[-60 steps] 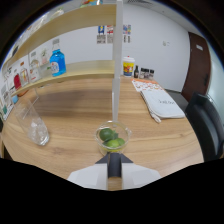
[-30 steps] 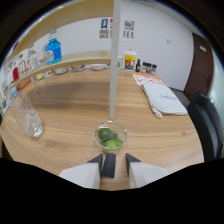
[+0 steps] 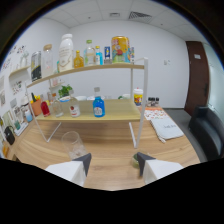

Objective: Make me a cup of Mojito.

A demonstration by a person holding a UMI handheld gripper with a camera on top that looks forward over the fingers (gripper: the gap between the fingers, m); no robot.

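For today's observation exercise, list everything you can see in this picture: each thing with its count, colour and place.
Shelf: one, wooden with white legs, two tiers, on the table beyond the claw.
Bottles: several, mixed colours, on the top tier.
Blue bottle: one, on the lower tier.
Glass: one, clear, on the table just ahead of one finger.
Limes: green, by the other finger, mostly hidden.
Table: one, wooden.
Door: one, dark brown, back wall.
Claw: one, open, nothing between its fingers.
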